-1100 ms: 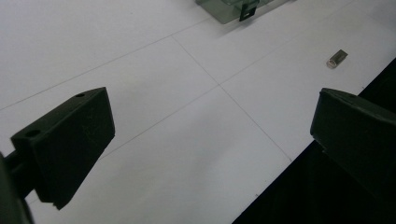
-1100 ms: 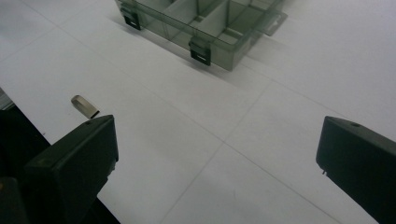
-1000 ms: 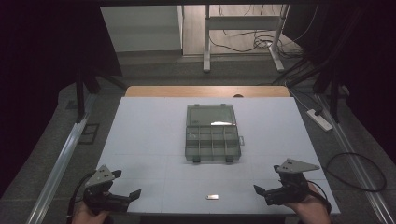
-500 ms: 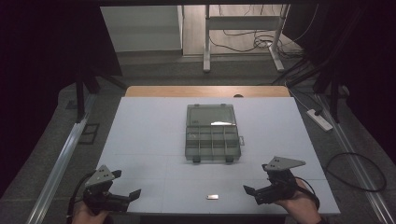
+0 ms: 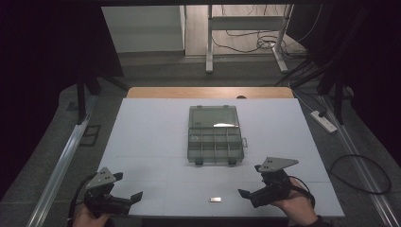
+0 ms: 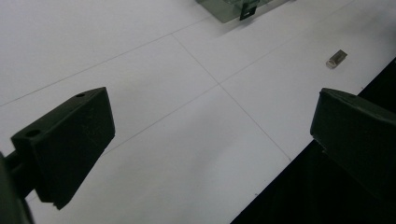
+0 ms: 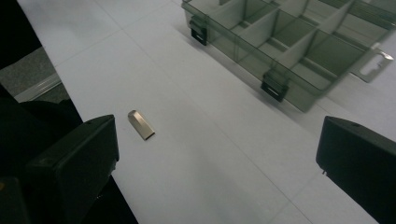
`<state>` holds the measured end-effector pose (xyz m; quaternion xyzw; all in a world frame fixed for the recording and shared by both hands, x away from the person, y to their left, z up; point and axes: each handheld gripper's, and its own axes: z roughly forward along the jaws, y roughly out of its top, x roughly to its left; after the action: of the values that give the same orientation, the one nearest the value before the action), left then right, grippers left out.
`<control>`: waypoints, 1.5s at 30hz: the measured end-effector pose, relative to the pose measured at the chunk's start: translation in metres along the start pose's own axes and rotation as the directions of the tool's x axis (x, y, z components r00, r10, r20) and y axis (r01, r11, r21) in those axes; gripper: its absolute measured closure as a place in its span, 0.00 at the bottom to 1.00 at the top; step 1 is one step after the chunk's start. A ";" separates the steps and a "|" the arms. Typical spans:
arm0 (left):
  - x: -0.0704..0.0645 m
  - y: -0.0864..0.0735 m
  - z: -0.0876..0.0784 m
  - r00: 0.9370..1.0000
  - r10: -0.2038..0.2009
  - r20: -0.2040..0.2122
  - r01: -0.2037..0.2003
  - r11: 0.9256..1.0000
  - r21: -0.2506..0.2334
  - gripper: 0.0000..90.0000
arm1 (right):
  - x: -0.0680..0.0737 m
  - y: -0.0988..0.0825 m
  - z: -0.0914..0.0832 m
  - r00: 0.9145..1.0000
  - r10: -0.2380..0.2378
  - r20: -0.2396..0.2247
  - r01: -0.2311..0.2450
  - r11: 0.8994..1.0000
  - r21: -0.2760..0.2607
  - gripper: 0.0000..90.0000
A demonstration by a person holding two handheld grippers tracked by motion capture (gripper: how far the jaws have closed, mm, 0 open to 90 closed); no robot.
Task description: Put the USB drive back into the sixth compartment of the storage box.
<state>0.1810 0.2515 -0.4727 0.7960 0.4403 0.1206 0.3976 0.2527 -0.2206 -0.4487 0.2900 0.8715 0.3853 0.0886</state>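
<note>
Centrally in the high view, a translucent grey compartment box is seen lying open on the white table, its lid folded back toward the top of the frame and its tray divided by partitions into small cells; two dark latches are set on its near edge. A small silvery metal piece is seen below it, close to the bottom edge of the table and well apart from the box. The left gripper is held at the lower left of the frame, the right gripper at the lower right, just right of the metal piece; each is topped by a grey three-cornered plate. A power strip is seen on the floor at the right, and cables are spread beneath a desk frame at the top.

In the left gripper view, the black jaws are spread wide with nothing between them, over bare table marked by thin seams. The metal piece is placed at the upper right, and a corner of the box is cut by the top edge.

In the right gripper view, the jaws are likewise spread wide and empty. The metal piece, flat with one rounded end, lies just beside the left jaw. The box occupies the upper right; its visible cells appear empty.
</note>
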 end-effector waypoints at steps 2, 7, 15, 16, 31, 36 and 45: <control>0.000 0.000 0.000 1.000 0.001 -0.001 -0.001 1.000 0.001 0.00 | 0.001 0.002 0.004 1.000 -0.010 -0.010 0.010 1.000 0.011 0.00; 0.000 0.000 0.000 1.000 0.001 -0.001 -0.001 1.000 0.002 0.00 | 0.001 0.007 0.011 0.999 0.005 -0.037 -0.003 1.000 0.030 0.00; 0.000 0.000 0.000 1.000 0.002 -0.004 -0.002 1.000 0.002 0.00 | 0.004 0.012 0.021 0.999 -0.019 -0.037 0.021 0.998 0.055 0.00; 0.000 0.000 0.000 1.000 0.002 -0.004 -0.002 1.000 0.003 0.00 | 0.006 0.013 0.023 0.999 -0.023 -0.033 0.024 0.998 0.052 0.00; -0.001 0.000 0.000 1.000 0.006 -0.007 -0.006 1.000 0.005 0.00 | 0.013 0.022 0.042 0.997 -0.063 -0.049 0.067 0.993 0.095 0.00; -0.001 0.000 0.000 1.000 0.006 -0.007 -0.006 1.000 0.006 0.00 | 0.015 0.024 0.047 0.997 -0.058 -0.057 0.064 0.993 0.097 0.00; -0.001 0.000 0.000 1.000 0.007 -0.006 -0.007 1.000 0.008 0.00 | 0.018 0.027 0.056 0.995 -0.062 -0.074 0.070 0.991 0.118 0.00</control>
<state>0.1803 0.2505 -0.4728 0.7986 0.4394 0.1227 0.3926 0.2707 -0.1612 -0.4662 0.2521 0.9049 0.3388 0.0528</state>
